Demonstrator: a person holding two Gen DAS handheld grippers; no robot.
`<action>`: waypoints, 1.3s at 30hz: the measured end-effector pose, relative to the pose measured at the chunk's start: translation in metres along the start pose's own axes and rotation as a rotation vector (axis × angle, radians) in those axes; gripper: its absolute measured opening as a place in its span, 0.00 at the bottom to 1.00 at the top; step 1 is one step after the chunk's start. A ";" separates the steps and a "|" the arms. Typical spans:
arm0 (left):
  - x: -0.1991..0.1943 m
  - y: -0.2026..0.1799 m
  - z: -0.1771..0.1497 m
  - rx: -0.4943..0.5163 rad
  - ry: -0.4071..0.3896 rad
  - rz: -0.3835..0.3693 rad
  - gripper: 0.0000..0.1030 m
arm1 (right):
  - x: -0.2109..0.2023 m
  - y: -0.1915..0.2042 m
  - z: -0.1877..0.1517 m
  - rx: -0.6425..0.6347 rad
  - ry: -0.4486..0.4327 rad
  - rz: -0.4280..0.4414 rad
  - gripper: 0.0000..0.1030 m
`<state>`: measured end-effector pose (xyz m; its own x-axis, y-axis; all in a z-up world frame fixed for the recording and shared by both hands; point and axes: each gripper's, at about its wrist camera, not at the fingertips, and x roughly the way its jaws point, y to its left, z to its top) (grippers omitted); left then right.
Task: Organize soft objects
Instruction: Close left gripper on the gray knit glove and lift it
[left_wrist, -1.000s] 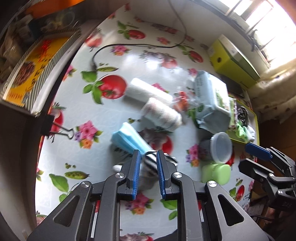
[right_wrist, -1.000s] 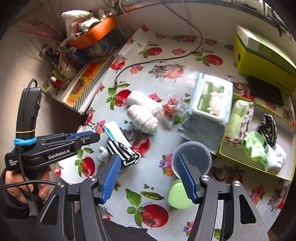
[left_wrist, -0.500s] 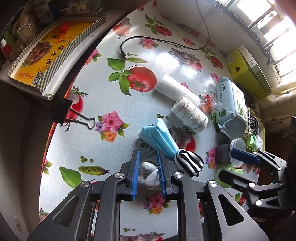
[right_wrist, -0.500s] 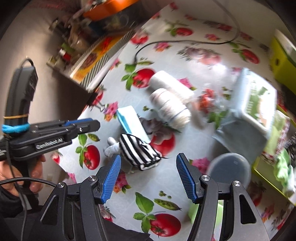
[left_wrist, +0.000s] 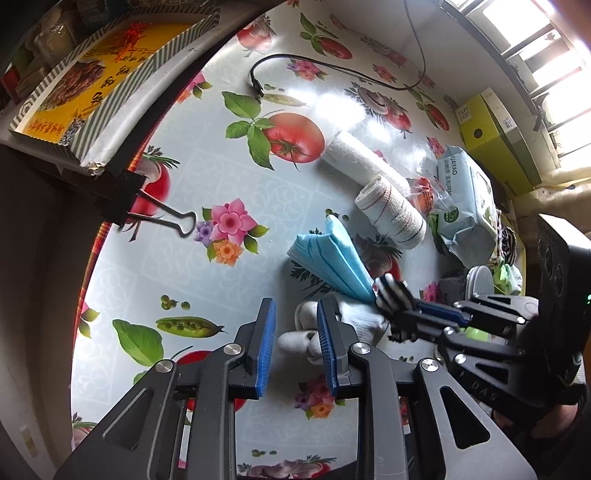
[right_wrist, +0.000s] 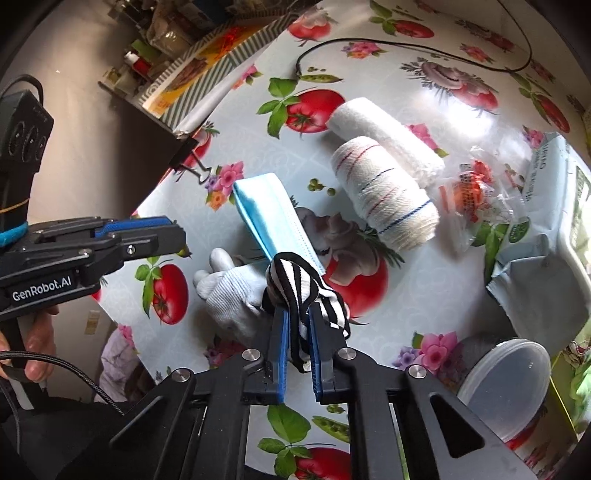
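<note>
Underneath everything, the tabletop (right_wrist: 236, 62) wears an oilcloth printed with tomatoes and flowers. At the far right lies a pale wipes pack (right_wrist: 546, 236), its long axis running near to far, with a crinkled clear bag (right_wrist: 476, 195) just left of it. Two rolled white towels sit side by side in the middle: the plain towel roll (right_wrist: 384, 133) and the striped-thread towel roll (right_wrist: 388, 195), both with their long axes slanting from far left to near right and touching along their length. A lidded plastic tub (right_wrist: 502, 384) stands at the near right; its contents cannot be made out. A folded blue face mask (right_wrist: 269, 214) lies left of the rolls, long axis slanting from far left toward near right, its near end touching the sock. A white knit glove (right_wrist: 229, 288) lies flat on the oilcloth with its fingers pointing left. The right hand-held gripper (right_wrist: 295, 332) is clenched on a black-and-white striped sock (right_wrist: 299, 284), which is bunched between the blue pads above the glove's cuff, its hem hanging down between the fingers. The left hand-held gripper (left_wrist: 295, 343) is released, nothing between its pads, with the glove's fingertips just right of its right pad. A black binder clip (left_wrist: 147, 206) grips the tabletop's left edge.
</note>
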<state>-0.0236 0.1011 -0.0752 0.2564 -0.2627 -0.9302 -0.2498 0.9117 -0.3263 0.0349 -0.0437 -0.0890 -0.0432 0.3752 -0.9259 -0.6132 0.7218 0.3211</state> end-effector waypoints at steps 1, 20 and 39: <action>0.002 -0.001 -0.001 0.004 0.006 -0.007 0.23 | -0.004 -0.002 -0.001 0.007 -0.010 -0.003 0.09; 0.010 -0.032 -0.003 0.072 0.035 -0.087 0.39 | -0.047 -0.024 -0.016 0.092 -0.101 0.019 0.09; 0.045 -0.058 -0.001 0.081 0.120 -0.164 0.39 | -0.084 -0.051 -0.021 0.193 -0.207 0.008 0.09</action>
<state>0.0020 0.0361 -0.0984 0.1736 -0.4409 -0.8806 -0.1367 0.8748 -0.4649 0.0528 -0.1240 -0.0319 0.1267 0.4776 -0.8694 -0.4512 0.8083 0.3782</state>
